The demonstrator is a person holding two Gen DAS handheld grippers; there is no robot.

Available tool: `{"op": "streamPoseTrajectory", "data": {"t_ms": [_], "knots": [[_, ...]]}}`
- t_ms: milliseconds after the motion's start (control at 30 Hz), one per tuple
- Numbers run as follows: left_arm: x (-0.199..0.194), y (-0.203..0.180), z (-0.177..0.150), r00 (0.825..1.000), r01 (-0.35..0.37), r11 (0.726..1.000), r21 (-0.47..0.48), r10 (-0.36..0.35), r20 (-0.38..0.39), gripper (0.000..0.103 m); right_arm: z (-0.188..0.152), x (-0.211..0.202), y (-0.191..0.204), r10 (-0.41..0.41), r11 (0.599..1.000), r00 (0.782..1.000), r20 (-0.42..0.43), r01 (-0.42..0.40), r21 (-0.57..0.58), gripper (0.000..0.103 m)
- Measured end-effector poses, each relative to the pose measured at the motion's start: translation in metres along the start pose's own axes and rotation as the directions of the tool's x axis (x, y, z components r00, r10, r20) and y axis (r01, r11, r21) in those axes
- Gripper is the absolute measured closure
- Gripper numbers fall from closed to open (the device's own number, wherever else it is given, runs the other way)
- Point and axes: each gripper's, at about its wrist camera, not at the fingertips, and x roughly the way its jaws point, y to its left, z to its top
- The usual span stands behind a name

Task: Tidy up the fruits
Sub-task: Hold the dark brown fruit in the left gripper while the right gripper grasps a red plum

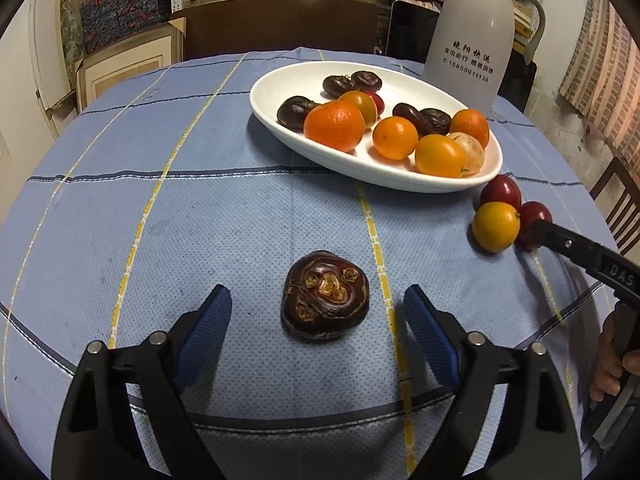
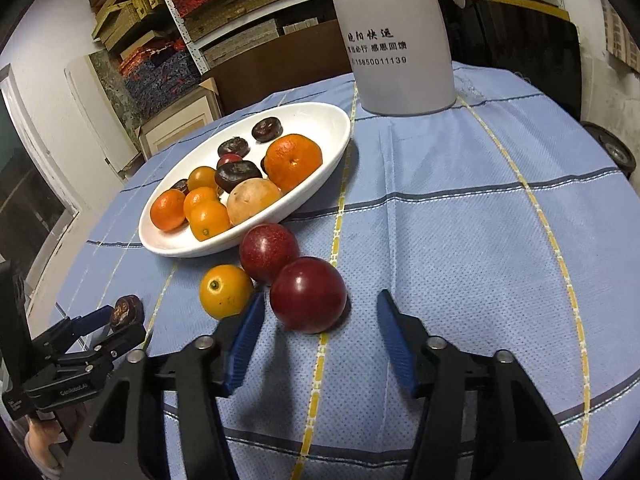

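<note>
The white flask (image 2: 394, 36) carries black Chinese print above the number 15650011139, and a gripper arm reads "DAS". On the blue checked cloth (image 1: 200, 208), the left gripper (image 1: 318, 312) stands open around a dark, ridged water chestnut (image 1: 325, 300); the right gripper (image 2: 320, 312) is open around a glossy red fruit (image 2: 308, 294), its pads clear. A white dish (image 2: 320, 120) of fruit sits behind, with shelves of boxes beyond.
</note>
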Motion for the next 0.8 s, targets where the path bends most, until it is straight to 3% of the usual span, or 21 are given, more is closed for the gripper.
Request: {"op": "streamPoseTrajectory", "data": {"t_ms": [133, 167, 200, 400, 800], "knots": [[-0.002, 0.001, 0.000, 1.000, 0.003, 1.000, -0.004, -0.003, 0.009, 0.030, 0.000, 0.002, 0.000, 0.019, 1.000, 1.000, -0.009, -0.019, 0.002, 0.055], [-0.002, 0.001, 0.000, 1.000, 0.005, 1.000, -0.004, -0.005, 0.012, 0.033, -0.001, 0.002, 0.001, 0.027, 1.000, 1.000, -0.010, -0.027, -0.005, 0.061], [-0.003, 0.001, 0.000, 1.000, 0.007, 1.000, -0.003, -0.007, 0.014, 0.041, -0.001, 0.002, 0.002, 0.034, 0.999, 0.999, -0.010, -0.034, -0.012, 0.064], [-0.004, -0.002, 0.000, 0.999, 0.040, 0.999, 0.011, -0.040, 0.023, 0.062, -0.002, -0.001, 0.003, 0.031, 0.999, 1.000, -0.005, -0.031, -0.013, 0.064], [-0.015, -0.009, -0.003, 0.996, 0.048, 0.998, 0.036, -0.050, 0.069, 0.062, -0.006, -0.017, 0.005, 0.023, 0.999, 0.999, 0.049, -0.022, -0.031, 0.065]]}}
